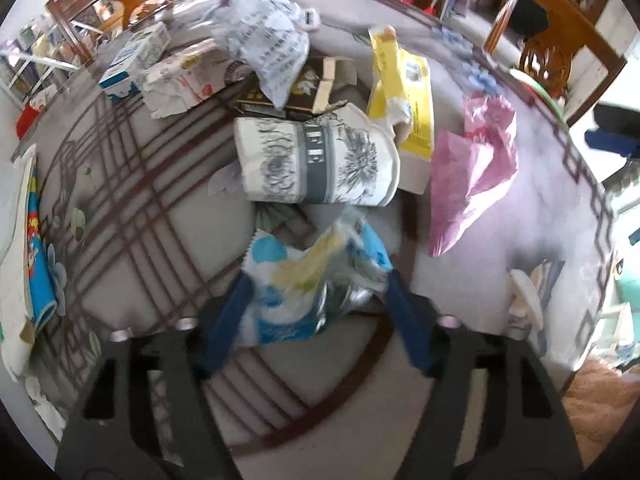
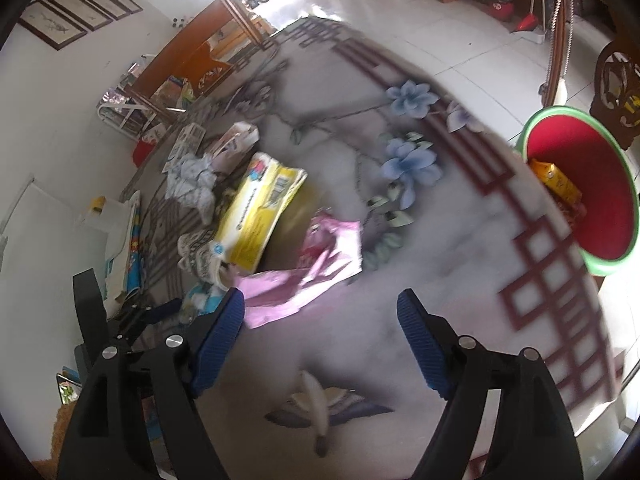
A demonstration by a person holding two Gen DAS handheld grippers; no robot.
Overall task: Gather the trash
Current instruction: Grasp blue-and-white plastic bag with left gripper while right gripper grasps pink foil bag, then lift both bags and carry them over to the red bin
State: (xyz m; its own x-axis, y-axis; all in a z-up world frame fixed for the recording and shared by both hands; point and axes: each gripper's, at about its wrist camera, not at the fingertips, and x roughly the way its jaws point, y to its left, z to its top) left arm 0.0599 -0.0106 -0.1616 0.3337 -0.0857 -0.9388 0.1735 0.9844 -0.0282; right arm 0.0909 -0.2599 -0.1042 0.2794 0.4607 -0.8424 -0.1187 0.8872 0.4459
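My left gripper has its blue fingers wide apart around a crumpled blue, white and yellow wrapper on the round table; whether they press it is unclear. Beyond it lie a grey-and-white flowered pack, a yellow pack, a pink plastic bag, a dark box and a white-blue bag. My right gripper is open and empty above the table, just right of the pink bag. A red bin with a green rim stands past the table's right edge, with yellow trash inside.
A tissue pack and a blue-white carton lie at the far left. A cartoon-printed paper bag lies at the left edge. A white scrap lies near the right gripper. Wooden chairs surround the table.
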